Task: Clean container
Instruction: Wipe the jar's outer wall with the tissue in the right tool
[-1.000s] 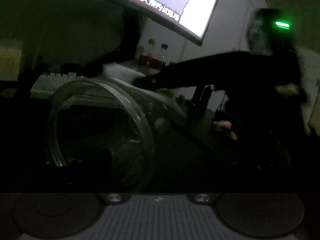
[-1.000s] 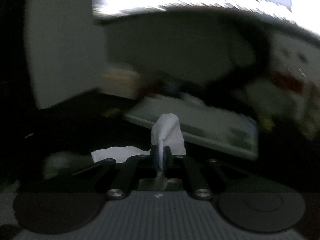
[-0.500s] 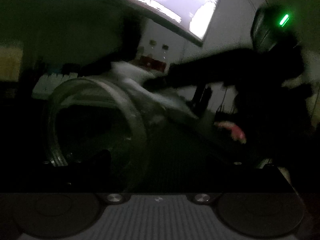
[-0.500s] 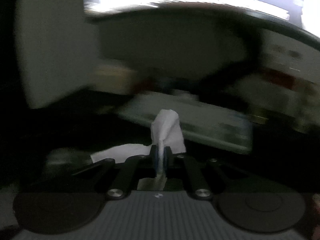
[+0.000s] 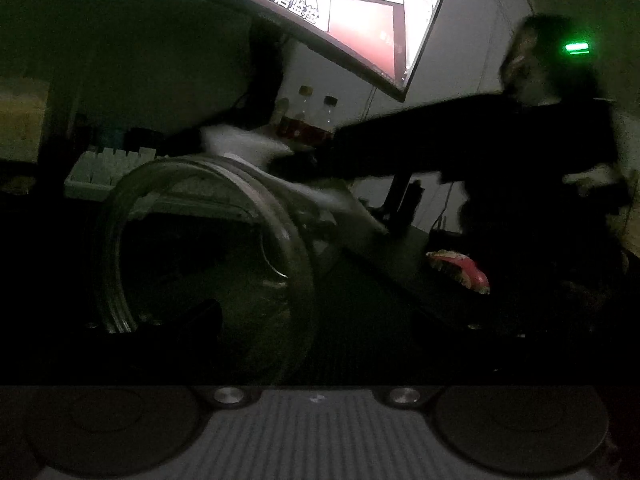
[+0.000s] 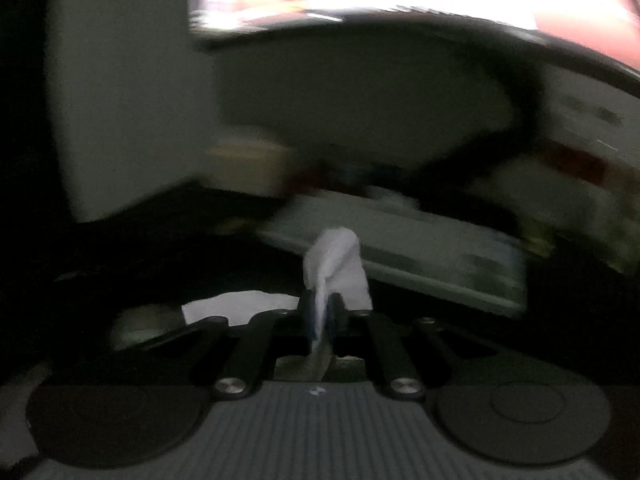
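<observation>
Right tool [image 6: 320, 312] pinches one tissue [image 6: 336, 260], opening; one jar [image 5: 200, 248].

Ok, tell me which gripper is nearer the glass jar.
Left. The glass jar sits right at the left gripper, apparently between its fingers. The right gripper, pinching a white tissue, reaches toward the jar's upper rim.

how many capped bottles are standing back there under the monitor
2: one gold-capped bottle and one dark-capped bottle beside it, behind the glass container. More may be hidden in the dark.
</observation>
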A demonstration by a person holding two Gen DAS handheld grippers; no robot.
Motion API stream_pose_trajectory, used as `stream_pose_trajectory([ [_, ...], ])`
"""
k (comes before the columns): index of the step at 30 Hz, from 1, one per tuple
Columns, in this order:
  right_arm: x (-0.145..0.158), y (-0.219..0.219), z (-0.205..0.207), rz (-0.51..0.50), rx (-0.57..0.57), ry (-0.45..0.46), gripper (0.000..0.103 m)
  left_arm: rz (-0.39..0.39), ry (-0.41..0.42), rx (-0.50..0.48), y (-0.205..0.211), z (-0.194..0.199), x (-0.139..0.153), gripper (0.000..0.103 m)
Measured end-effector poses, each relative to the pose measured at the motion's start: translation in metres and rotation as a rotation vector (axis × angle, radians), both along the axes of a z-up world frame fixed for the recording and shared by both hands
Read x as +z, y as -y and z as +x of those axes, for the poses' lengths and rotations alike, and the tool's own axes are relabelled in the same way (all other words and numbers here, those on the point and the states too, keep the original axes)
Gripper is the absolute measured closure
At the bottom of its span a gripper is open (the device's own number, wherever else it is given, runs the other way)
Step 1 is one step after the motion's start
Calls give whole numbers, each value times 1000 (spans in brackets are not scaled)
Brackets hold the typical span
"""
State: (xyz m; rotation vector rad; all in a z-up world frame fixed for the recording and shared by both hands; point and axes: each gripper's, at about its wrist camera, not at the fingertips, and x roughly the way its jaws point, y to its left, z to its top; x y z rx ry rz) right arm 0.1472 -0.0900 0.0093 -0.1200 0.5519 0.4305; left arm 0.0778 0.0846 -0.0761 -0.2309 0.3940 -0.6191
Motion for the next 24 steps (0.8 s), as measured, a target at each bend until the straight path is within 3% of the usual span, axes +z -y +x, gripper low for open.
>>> stream_pose_trajectory([
  [1,1,-1,-4,30,34,-2,94,-5,-1,1,0,0,0,0],
  [3,4,-11,-27,92,217,1,94,-15,-5,1,-1,1,1,0],
  [6,9,-22,-50,93,350,32,94,-9,0,-2,-1,0,1,0],
  [9,7,-11,-33,74,261,22,94,-12,2,-3,-2,-3,1,0],
  [12,4,1,-7,6,14,12,91,-12,5,-3,-2,-4,2,0],
  [15,5,-9,-25,15,115,39,93,-7,8,-4,-1,-5,2,0],
  [18,8,-21,-48,59,329,59,94,1,11,-3,0,-4,2,0],
  [19,9,-19,-48,74,345,45,94,4,12,-3,0,-2,2,0],
  [21,9,-11,-41,102,331,8,94,4,13,-3,-1,-5,1,0],
  [24,7,5,-11,60,110,-19,94,5,17,-2,-1,-6,0,0],
])
